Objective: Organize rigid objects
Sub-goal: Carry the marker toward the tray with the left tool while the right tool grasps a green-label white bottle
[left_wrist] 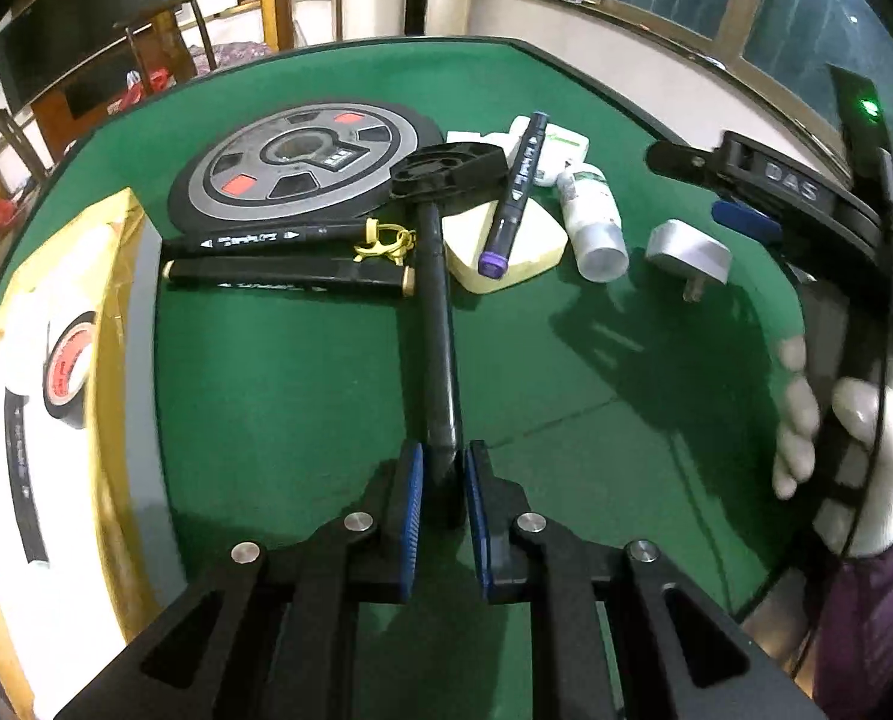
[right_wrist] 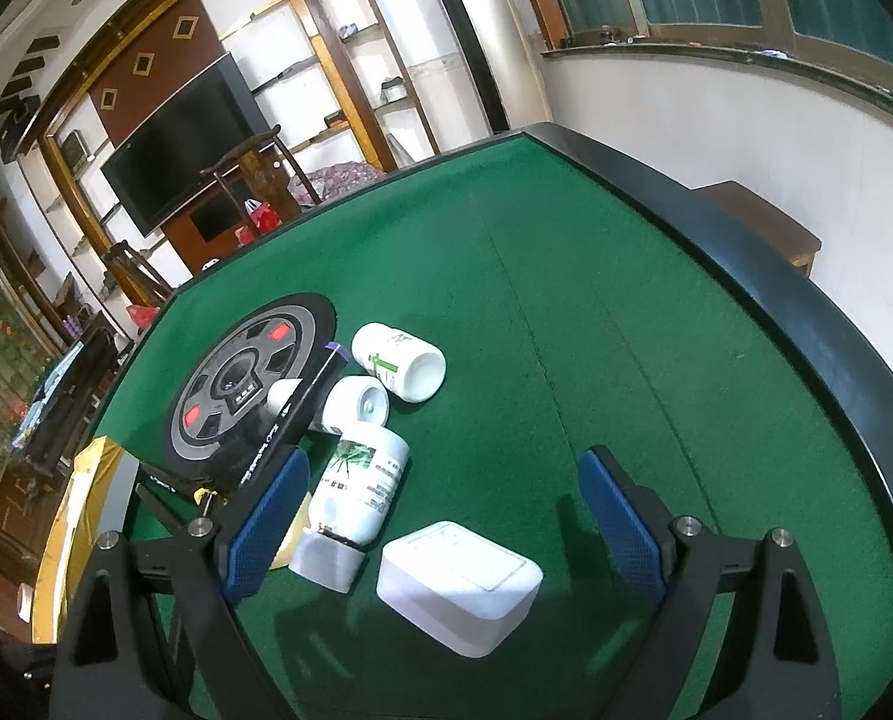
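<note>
My left gripper (left_wrist: 443,468) is shut on the handle of a black long-handled tool (left_wrist: 440,324) whose flat head lies by a round black-and-grey disc (left_wrist: 302,162). Around it lie two black markers (left_wrist: 284,258), a purple-capped marker (left_wrist: 515,192), a yellow block (left_wrist: 506,246), a white bottle (left_wrist: 593,216) and a white plug adapter (left_wrist: 689,252). My right gripper (right_wrist: 440,528) is open above the adapter (right_wrist: 458,588), with the white bottle (right_wrist: 356,492) next to its left finger. It also shows at the right of the left wrist view (left_wrist: 746,219).
A gold-edged box (left_wrist: 56,372) with a roll of black tape (left_wrist: 68,372) stands at the left of the green felt table (left_wrist: 566,390). Two more white bottles (right_wrist: 401,369) lie behind. The raised table rim (right_wrist: 776,276) runs along the right.
</note>
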`<state>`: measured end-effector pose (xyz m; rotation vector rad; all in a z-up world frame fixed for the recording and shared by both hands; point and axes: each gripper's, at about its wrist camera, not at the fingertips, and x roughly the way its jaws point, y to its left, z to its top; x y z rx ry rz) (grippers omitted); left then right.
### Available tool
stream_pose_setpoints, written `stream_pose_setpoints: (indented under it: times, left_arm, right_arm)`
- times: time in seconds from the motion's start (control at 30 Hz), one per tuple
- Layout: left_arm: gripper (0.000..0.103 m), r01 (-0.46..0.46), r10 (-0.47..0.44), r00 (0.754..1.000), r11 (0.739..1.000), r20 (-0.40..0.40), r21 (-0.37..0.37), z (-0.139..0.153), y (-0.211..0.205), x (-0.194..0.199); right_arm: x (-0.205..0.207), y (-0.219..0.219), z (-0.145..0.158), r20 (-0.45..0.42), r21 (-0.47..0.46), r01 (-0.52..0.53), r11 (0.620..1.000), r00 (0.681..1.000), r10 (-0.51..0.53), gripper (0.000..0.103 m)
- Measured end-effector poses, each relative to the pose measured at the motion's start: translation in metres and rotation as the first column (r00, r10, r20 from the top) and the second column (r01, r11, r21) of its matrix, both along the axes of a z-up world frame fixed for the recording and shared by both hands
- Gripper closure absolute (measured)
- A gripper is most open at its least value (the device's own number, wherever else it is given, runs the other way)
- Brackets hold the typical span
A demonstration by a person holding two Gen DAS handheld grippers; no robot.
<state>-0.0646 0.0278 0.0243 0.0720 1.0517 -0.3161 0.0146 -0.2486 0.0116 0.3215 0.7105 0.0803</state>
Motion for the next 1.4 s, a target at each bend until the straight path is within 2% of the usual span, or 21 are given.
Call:
stream_pose_setpoints:
  times: [0.1,0.17,0.2,0.27,0.33,0.37,0.4,0.43,0.47,0.53,0.57,0.87,0.97,1.1,1.3,1.4]
  left_arm:
    - [0.083,-0.007,0.007,1.000,1.000,0.000,0.027,-0.007,-0.009,0.010]
    - [0.068,-0.013,0.010,0.999,0.997,0.038,0.070,-0.009,-0.018,0.015]
    - [0.064,-0.020,0.016,0.998,0.997,0.058,0.078,-0.010,-0.020,0.017]
    - [0.049,-0.049,0.043,0.996,0.996,0.084,0.071,-0.012,-0.020,0.022]
    - [0.047,-0.072,0.067,0.993,0.996,0.094,0.047,-0.013,-0.017,0.025]
    - [0.048,-0.068,0.063,0.993,0.996,0.098,0.051,-0.013,-0.017,0.025]
    - [0.055,-0.057,0.052,0.994,0.997,0.101,0.043,-0.013,-0.016,0.025]
    - [0.085,-0.047,0.044,0.994,0.998,0.104,0.032,-0.011,-0.015,0.024]
    - [0.088,-0.037,0.035,0.995,0.999,0.093,0.018,-0.011,-0.013,0.024]
    - [0.088,-0.039,0.043,0.998,0.997,0.050,-0.070,-0.009,-0.001,0.022]
    - [0.088,-0.042,0.047,0.998,0.995,0.046,-0.091,-0.007,0.002,0.020]
    - [0.089,-0.005,0.047,0.988,0.963,0.149,-0.269,0.039,0.039,-0.031]
    - [0.089,0.000,0.054,0.981,0.960,0.184,-0.280,0.050,0.050,-0.046]
    - [0.089,-0.011,0.082,0.976,0.946,0.204,-0.325,0.060,0.074,-0.058]
    - [0.089,-0.044,0.133,0.966,0.929,0.222,-0.367,0.065,0.103,-0.064]
    - [0.088,-0.060,0.154,0.962,0.925,0.224,-0.375,0.063,0.112,-0.065]
  right_arm:
    - [0.000,-0.001,0.000,0.004,-0.001,0.010,1.000,1.000,-0.010,0.012]
    - [0.000,-0.001,0.000,0.003,-0.005,0.010,1.000,1.000,-0.010,0.012]
    - [0.000,-0.001,-0.001,0.001,-0.010,0.010,1.000,1.000,-0.010,0.012]
    - [0.001,-0.001,-0.001,-0.001,-0.014,0.012,1.000,1.000,-0.012,0.012]
    - [0.002,-0.003,-0.002,-0.003,-0.017,0.019,1.000,1.000,-0.019,0.012]
    - [0.002,-0.004,-0.002,-0.006,-0.016,0.021,1.000,1.000,-0.021,0.012]
    - [0.003,-0.005,-0.003,-0.009,-0.017,0.023,1.000,1.000,-0.023,0.012]
    - [0.004,-0.004,-0.004,-0.015,-0.018,0.026,0.999,1.000,-0.026,0.012]
    - [0.005,-0.005,-0.005,-0.021,-0.020,0.029,0.999,0.999,-0.029,0.012]
    - [0.006,-0.006,-0.006,-0.027,-0.023,0.037,0.999,0.999,-0.038,0.012]
    - [0.007,-0.007,-0.006,-0.028,-0.022,0.043,0.999,0.999,-0.043,0.012]
    - [0.005,-0.026,-0.011,-0.046,0.027,0.110,0.994,0.993,-0.109,0.012]
    - [0.003,-0.033,-0.012,-0.047,0.061,0.124,0.990,0.992,-0.121,0.012]
    - [-0.003,-0.031,-0.012,-0.059,0.094,0.092,0.991,0.994,-0.087,0.012]
    - [-0.006,0.009,0.006,-0.063,-0.009,-0.035,0.999,0.997,0.034,0.012]
    - [0.007,0.023,0.013,-0.099,-0.015,-0.073,0.997,0.993,0.071,0.012]
